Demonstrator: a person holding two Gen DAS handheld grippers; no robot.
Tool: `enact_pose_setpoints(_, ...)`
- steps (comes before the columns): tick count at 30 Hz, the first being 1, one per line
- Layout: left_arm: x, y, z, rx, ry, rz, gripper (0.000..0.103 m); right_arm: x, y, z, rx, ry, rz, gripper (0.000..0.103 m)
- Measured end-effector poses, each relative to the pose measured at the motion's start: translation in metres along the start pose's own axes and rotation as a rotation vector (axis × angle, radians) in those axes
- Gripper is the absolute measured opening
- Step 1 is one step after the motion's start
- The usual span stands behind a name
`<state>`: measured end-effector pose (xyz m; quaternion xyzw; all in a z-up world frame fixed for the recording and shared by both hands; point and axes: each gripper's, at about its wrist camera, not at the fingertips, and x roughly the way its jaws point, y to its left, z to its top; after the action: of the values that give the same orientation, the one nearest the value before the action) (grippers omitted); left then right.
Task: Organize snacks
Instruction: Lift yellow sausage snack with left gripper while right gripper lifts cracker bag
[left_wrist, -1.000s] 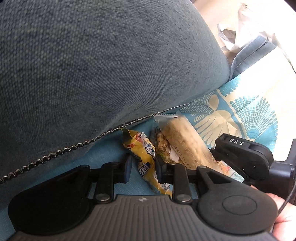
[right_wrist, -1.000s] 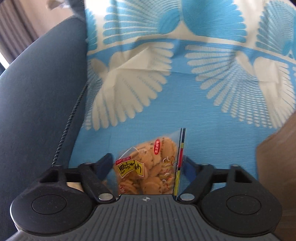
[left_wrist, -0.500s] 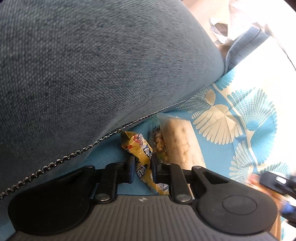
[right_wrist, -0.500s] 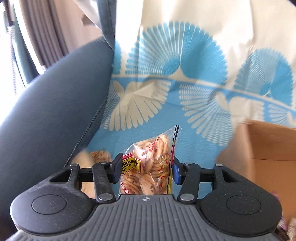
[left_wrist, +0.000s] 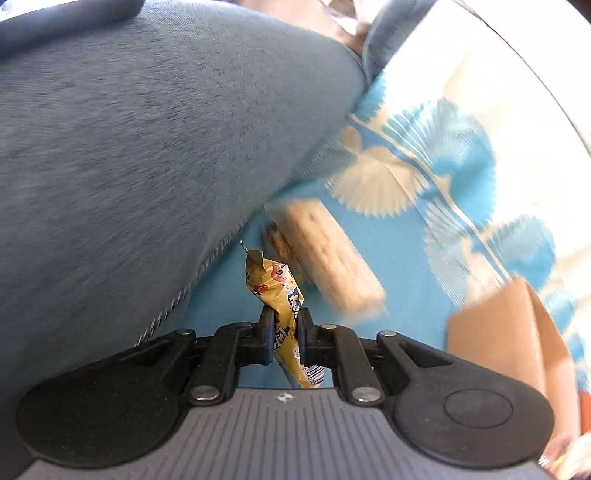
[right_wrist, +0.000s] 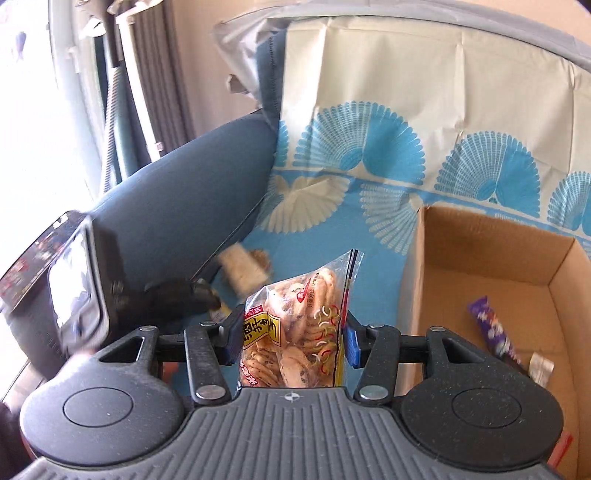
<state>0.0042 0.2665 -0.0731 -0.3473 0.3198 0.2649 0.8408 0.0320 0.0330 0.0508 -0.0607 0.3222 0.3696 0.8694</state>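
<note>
My left gripper (left_wrist: 282, 334) is shut on a yellow snack stick (left_wrist: 276, 291) and holds it above the blue patterned cloth (left_wrist: 399, 251). A pale cereal bar (left_wrist: 327, 260) lies on the cloth beside the sofa arm. My right gripper (right_wrist: 291, 341) is shut on a clear bag of rice crackers (right_wrist: 295, 332), lifted to the left of an open cardboard box (right_wrist: 491, 251). The box holds a purple snack wrapper (right_wrist: 493, 330). The left gripper (right_wrist: 173, 295) shows blurred in the right wrist view, near the cereal bar (right_wrist: 243, 271).
The blue-grey sofa arm (left_wrist: 147, 147) fills the left. The box corner (left_wrist: 513, 332) shows at the right of the left wrist view. The cloth runs up the sofa back (right_wrist: 406, 92). Curtains and a window (right_wrist: 55, 110) are at far left.
My left gripper closed on the yellow stick and lifted it off the cloth. My right gripper rose with the cracker bag and turned toward the box, which came into view.
</note>
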Motion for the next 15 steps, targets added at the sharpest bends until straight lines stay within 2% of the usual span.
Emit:
enact_pose_setpoints(3,-0.011,-0.003,0.004,0.080,0.091,-0.052,0.013,-0.014,0.005,-0.025,-0.024,0.007,0.031,0.053)
enact_pose_setpoints(7,-0.022,-0.003,-0.003,0.261,0.207,-0.087,0.013,-0.018,0.018,-0.054,-0.076,-0.002,0.053,0.053)
enact_pose_setpoints(9,-0.026,0.004,-0.012,0.288,0.216,-0.074,0.013,-0.014,0.022,-0.067,-0.084,-0.012,0.051,0.053)
enact_pose_setpoints(12,-0.038,0.004,-0.019,0.333,0.155,-0.084,0.013,-0.002,0.028,-0.089,-0.085,-0.005,0.059,0.053)
enact_pose_setpoints(15,-0.040,-0.002,-0.025,0.373,0.150,-0.079,0.013,0.010,0.035,-0.100,-0.146,0.029,0.055,0.053)
